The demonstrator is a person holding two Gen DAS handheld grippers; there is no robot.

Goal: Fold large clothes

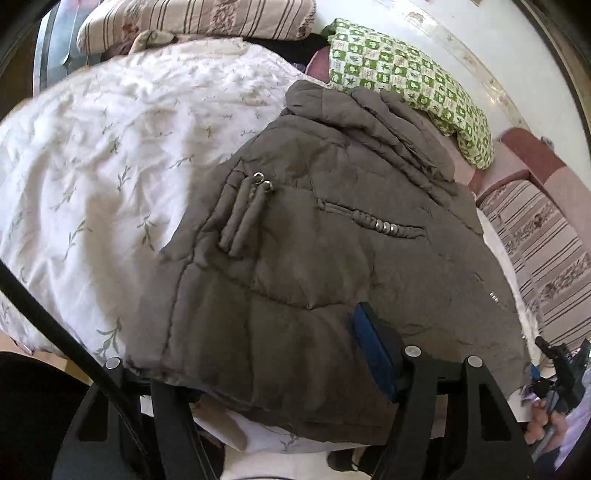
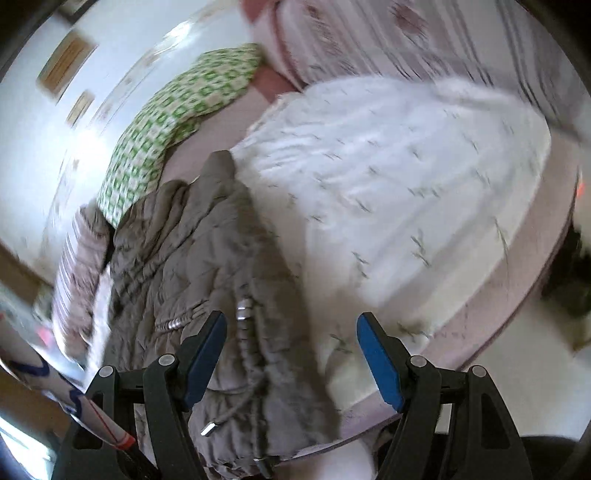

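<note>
A grey-brown padded jacket (image 1: 314, 251) lies on a white floral bedspread (image 1: 110, 155). In the left wrist view its near hem drapes over my left gripper (image 1: 277, 362); only the right blue-padded finger (image 1: 373, 354) shows, the left finger is hidden under the fabric, so the jaws stand wide. In the right wrist view the jacket (image 2: 207, 266) lies bunched at the left, with drawcords and metal toggles near my right gripper (image 2: 291, 350). That gripper is open; its left finger (image 2: 205, 350) rests by the jacket's edge.
A green-and-white checked pillow (image 1: 410, 81) lies beyond the jacket near the white wall. Striped cushions (image 1: 199, 18) sit at the back and a striped sofa (image 1: 543, 251) at the right. The other hand-held gripper (image 1: 561, 369) shows at the right edge.
</note>
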